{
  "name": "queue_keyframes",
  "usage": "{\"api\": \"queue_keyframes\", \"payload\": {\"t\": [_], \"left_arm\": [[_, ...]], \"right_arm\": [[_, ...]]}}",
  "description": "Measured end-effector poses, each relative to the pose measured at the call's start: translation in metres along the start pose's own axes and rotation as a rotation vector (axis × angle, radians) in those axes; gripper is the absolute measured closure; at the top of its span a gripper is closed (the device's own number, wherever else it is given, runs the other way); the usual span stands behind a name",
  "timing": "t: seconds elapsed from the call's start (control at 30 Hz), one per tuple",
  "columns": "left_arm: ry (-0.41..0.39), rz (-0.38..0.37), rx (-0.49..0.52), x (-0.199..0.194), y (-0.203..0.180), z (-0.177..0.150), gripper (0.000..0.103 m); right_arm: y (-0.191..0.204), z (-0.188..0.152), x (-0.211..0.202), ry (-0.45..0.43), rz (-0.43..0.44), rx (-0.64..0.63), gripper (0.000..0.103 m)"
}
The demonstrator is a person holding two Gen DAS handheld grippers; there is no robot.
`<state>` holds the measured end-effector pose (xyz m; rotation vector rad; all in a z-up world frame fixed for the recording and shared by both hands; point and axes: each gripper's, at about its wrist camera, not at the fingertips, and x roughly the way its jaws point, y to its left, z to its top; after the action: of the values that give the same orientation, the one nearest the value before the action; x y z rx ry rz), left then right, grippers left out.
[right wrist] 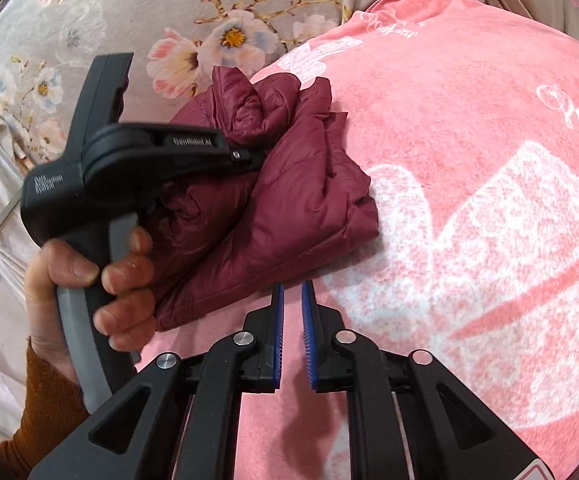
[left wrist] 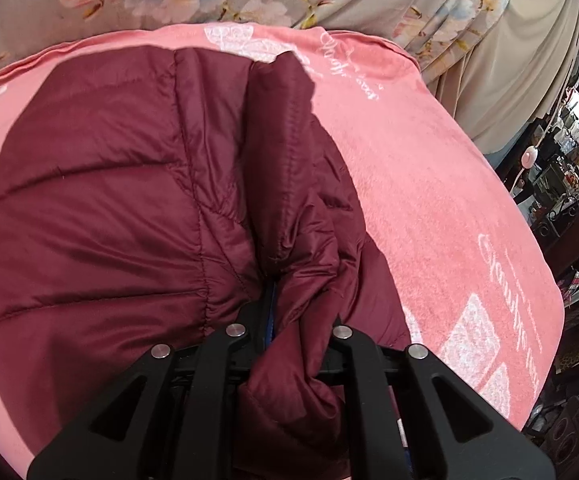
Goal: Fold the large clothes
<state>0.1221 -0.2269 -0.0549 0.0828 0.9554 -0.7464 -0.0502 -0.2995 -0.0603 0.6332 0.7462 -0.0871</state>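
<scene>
- Left wrist view: left tool [left wrist: 289,344] clamped on a bunch of the maroon puffer jacket [left wrist: 121,200]; slick fabric could slide out if tugged.
- Right tool [right wrist: 292,336] hangs free just short of the jacket's edge, fingers a little apart, gripping nothing.
- Jacket lies half-folded on the pink blanket [right wrist: 469,128]; puffy layers may spring open.
- Floral curtain [right wrist: 109,20] behind.
</scene>
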Motion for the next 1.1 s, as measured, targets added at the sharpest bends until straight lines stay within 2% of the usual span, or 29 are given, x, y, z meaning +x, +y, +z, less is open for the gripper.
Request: {"api": "queue_keyframes", "payload": {"t": [0.17, 0.23, 0.3, 0.4, 0.47, 0.5, 0.57, 0.63, 0.7, 0.83, 0.93, 1.1], "left_arm": [[-0.02, -0.012, -0.012, -0.001, 0.0, -0.004, 0.09], [-0.031, -0.042, -0.018, -0.013, -0.001, -0.005, 0.082], [-0.046, -0.094, -0.047, -0.03, 0.0, -0.004, 0.061], [-0.114, -0.182, -0.08, -0.068, 0.004, -0.002, 0.046], [-0.169, -0.213, -0.085, -0.094, 0.009, 0.0, 0.039], [-0.214, -0.205, -0.094, -0.111, 0.015, 0.001, 0.036], [-0.271, -0.143, -0.121, -0.131, 0.028, 0.003, 0.035], [-0.302, -0.075, -0.153, -0.145, 0.044, 0.004, 0.035], [-0.322, -0.028, -0.188, -0.152, 0.06, 0.004, 0.035], [-0.319, 0.034, -0.269, -0.159, 0.093, 0.001, 0.035], [-0.316, 0.072, -0.302, -0.162, 0.114, -0.002, 0.036], [-0.327, 0.128, -0.307, -0.169, 0.127, -0.01, 0.035]], "right_arm": [[-0.002, 0.005, -0.01, -0.018, -0.007, 0.007, 0.088], [-0.004, 0.008, -0.016, -0.024, -0.015, 0.009, 0.086], [-0.005, 0.017, -0.02, -0.031, -0.027, 0.013, 0.085], [-0.003, 0.037, -0.034, -0.066, -0.023, 0.009, 0.077], [0.006, 0.055, -0.044, -0.1, -0.018, -0.005, 0.071], [0.012, 0.069, -0.05, -0.118, -0.006, -0.009, 0.065], [0.025, 0.094, -0.057, -0.153, 0.04, -0.01, 0.061], [0.039, 0.12, -0.056, -0.164, 0.082, -0.013, 0.054], [0.052, 0.147, -0.046, -0.151, 0.114, -0.007, 0.053], [0.076, 0.187, -0.017, -0.087, 0.074, -0.025, 0.053], [0.087, 0.212, 0.015, 0.005, 0.037, -0.022, 0.053], [0.078, 0.227, 0.062, 0.15, -0.027, 0.058, 0.053]]}}
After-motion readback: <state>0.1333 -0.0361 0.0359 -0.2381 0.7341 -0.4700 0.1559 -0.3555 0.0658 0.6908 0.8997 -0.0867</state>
